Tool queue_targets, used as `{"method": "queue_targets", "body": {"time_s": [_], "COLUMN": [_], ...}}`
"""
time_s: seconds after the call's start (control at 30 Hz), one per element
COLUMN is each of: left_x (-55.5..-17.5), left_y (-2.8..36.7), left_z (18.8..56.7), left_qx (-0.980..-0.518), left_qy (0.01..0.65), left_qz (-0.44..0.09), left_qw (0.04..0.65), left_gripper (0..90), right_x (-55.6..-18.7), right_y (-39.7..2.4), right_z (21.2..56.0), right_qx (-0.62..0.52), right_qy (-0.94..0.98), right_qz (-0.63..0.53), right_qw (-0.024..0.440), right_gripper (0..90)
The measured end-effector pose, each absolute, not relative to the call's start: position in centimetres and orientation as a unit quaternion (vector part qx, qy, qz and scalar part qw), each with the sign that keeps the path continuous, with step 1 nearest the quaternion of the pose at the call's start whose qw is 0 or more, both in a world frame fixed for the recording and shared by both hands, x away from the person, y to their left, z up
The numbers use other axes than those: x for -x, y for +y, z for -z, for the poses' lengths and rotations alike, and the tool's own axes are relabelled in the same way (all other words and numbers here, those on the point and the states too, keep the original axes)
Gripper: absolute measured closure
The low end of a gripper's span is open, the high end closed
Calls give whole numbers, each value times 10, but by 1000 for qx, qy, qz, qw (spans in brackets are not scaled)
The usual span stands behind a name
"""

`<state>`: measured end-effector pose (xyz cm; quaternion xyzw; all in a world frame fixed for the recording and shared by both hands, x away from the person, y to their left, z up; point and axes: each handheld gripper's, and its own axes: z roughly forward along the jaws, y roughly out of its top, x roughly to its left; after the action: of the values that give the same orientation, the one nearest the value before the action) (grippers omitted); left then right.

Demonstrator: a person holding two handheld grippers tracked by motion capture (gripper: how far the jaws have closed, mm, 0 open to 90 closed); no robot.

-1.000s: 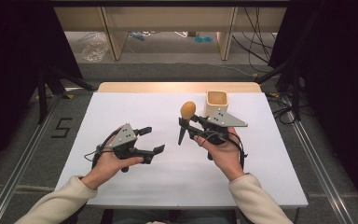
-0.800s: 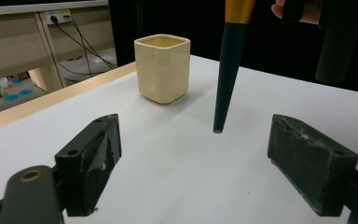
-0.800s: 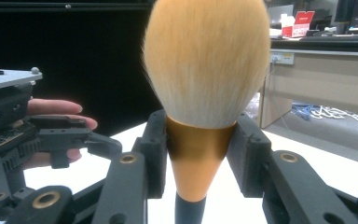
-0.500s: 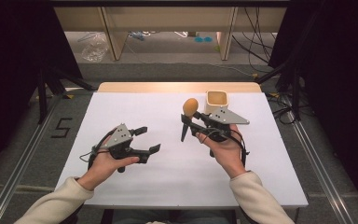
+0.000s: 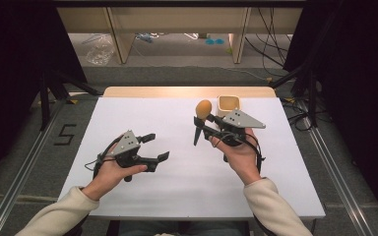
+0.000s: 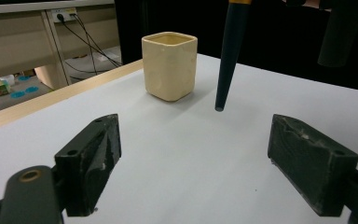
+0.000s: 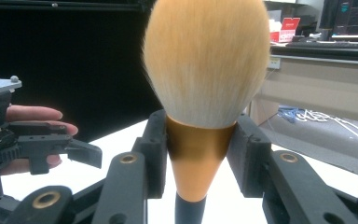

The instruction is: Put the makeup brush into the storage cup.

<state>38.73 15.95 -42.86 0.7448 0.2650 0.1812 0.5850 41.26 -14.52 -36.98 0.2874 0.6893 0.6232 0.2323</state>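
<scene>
Item: makeup brush (image 5: 203, 110). I am holding it upright in right gripper (image 5: 200, 121), clenched on gold ferrule, just beside cream cup (image 5: 228, 104) on surface (image 5: 177, 196). Left gripper (image 5: 156, 146) idling, released. Remaining, probably: dropping brush into cup.

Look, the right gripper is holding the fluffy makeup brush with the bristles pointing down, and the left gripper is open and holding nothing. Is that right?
Almost. The right gripper does hold the makeup brush, but its bristles point up; the right gripper view shows them above the jaws. The left gripper is open with nothing in it.
</scene>
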Motion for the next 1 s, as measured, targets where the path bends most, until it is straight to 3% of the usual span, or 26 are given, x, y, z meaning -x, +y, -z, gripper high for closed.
{"method": "queue_targets", "body": {"time_s": [1.0], "left_x": [-388], "left_y": [160], "left_z": [430], "left_qx": [-743], "left_qy": [270], "left_qz": [-181], "left_qw": [585], "left_gripper": [173], "right_x": [-425], "right_y": [-150], "right_z": [359], "right_qx": [-296], "right_qy": [678], "right_qz": [-625], "right_qw": [250], "right_gripper": [631]}}
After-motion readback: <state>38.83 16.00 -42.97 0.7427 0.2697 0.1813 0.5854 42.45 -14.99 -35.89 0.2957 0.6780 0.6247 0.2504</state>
